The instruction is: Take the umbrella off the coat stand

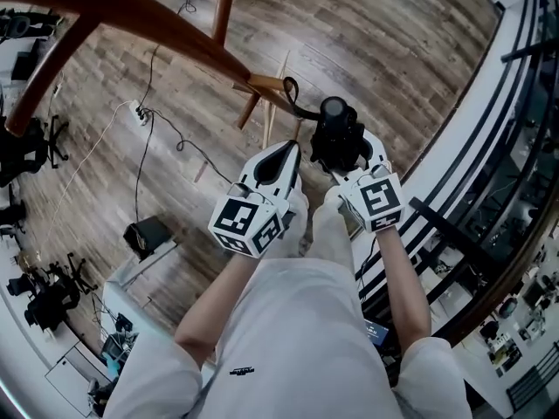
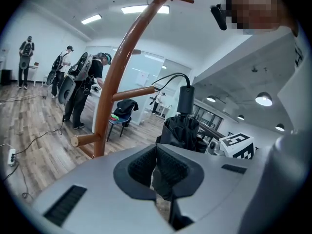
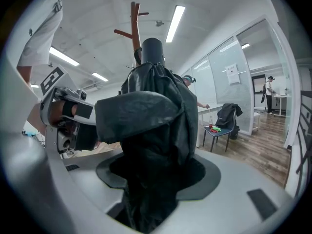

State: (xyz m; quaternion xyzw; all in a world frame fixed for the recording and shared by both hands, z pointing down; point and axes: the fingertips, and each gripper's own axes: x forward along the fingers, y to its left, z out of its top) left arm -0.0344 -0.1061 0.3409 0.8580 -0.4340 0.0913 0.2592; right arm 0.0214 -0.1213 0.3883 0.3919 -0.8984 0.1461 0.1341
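Umbrella (image 3: 151, 116) fabric, black and folded, fills the space between the jaws of the right gripper (image 3: 151, 172). They are clamped wide around the bundled canopy, and its round handle stands up above them. From the head view, that gripper (image 1: 341, 151) holds the umbrella (image 1: 336, 133) upright, just beside the brown wooden coat stand (image 1: 131, 11).

The umbrella's thin black wrist strap (image 2: 168, 78) arcs from the handle top to the outer tip of a side peg (image 2: 131, 93) and is hooked over that end. The same loop (image 1: 290, 90) shows at the peg's tip (image 1: 262, 83) from above.

The left gripper (image 2: 156, 152) has its ribbed pads pressed together at the tips. No object shows between them. It (image 1: 284, 154) sits just left of the umbrella (image 2: 181, 128), apart from it.

Below lies a wood-plank floor (image 1: 376, 51) with cables running to a power strip (image 1: 140, 112). Beyond the stand's trunk (image 2: 114, 77), several people (image 2: 90, 82) stand near a chair (image 2: 122, 113) draped with a dark garment.
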